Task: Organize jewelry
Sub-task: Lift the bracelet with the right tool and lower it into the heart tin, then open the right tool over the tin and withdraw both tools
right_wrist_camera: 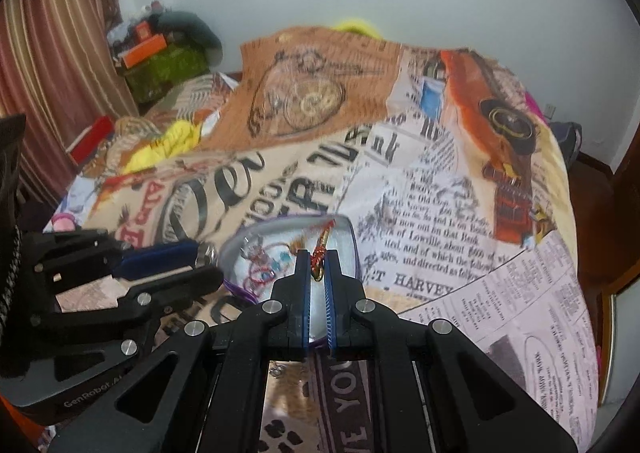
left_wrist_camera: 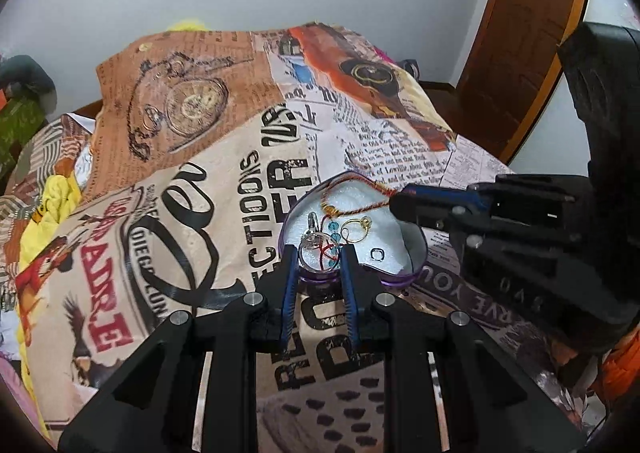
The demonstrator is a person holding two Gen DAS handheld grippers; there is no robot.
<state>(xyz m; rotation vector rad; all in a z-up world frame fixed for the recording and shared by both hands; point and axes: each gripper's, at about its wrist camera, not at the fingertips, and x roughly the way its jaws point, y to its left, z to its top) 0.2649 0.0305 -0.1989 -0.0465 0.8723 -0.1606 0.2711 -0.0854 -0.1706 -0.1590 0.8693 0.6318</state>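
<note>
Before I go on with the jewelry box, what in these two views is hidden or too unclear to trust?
- Left wrist view: the near rim of the heart-shaped box sits behind the left gripper.
- Left wrist view: the red-gold bracelet disappears into the right gripper.
- Right wrist view: the beaded pieces are blurred.
- Small silver piece: too small to identify.

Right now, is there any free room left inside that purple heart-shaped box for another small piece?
Some. The white lining of the heart box is bare along its right side, past the gold ring. The left is crowded: the left tool grips a clear round pendant beside blue beads, and the right tool pinches the red-gold thread bracelet along the far edge.
</note>
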